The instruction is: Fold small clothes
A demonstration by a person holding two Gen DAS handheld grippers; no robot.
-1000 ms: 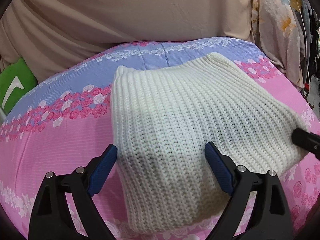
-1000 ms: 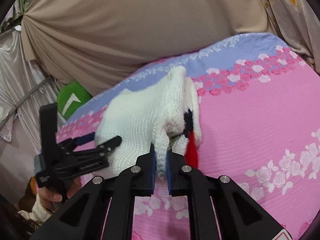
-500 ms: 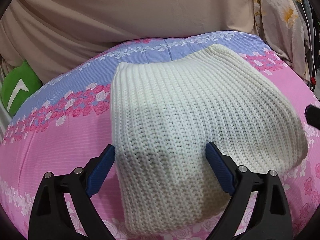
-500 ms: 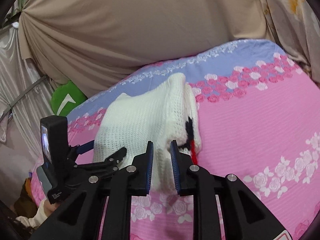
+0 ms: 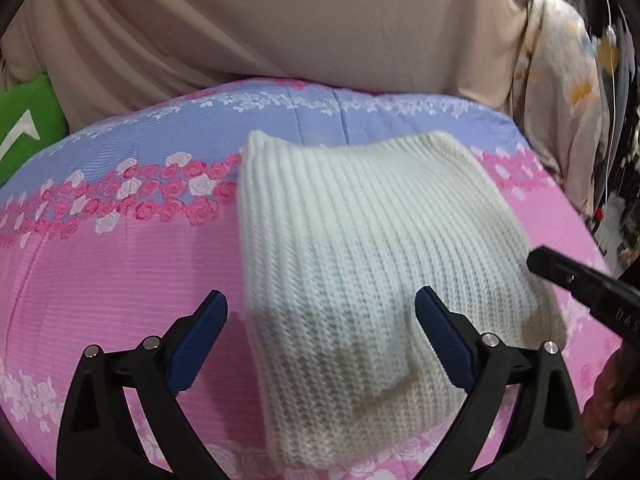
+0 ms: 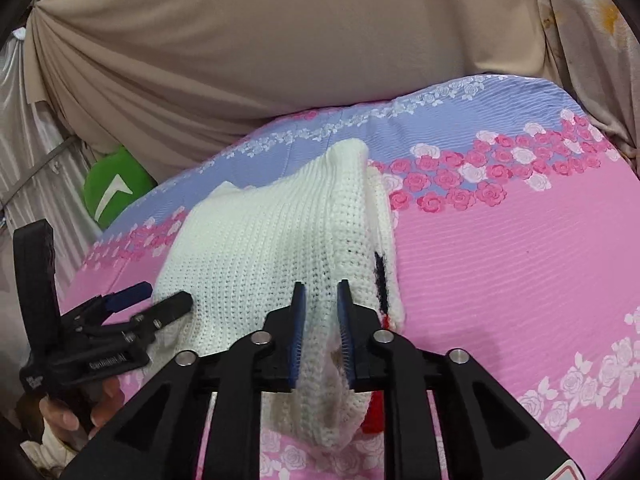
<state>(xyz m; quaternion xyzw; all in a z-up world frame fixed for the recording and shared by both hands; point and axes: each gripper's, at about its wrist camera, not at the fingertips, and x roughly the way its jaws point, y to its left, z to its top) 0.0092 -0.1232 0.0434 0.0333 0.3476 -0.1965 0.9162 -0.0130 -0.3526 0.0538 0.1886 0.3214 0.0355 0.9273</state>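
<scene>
Here the right gripper [image 6: 321, 300] (jaws just opening) straddles the white sweater [image 6: 260, 248]; left gripper [image 5: 320, 312] wide.

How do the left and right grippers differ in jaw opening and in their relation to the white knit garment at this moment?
The left gripper stands wide open; the right gripper has a narrow gap, its jaws having just been opening. The white knit garment lies under the left gripper with no pad pressing on it, while a fold of it sits between the right gripper's pads, seemingly released. Both are black with blue pads and point down at the bedspread.
</scene>
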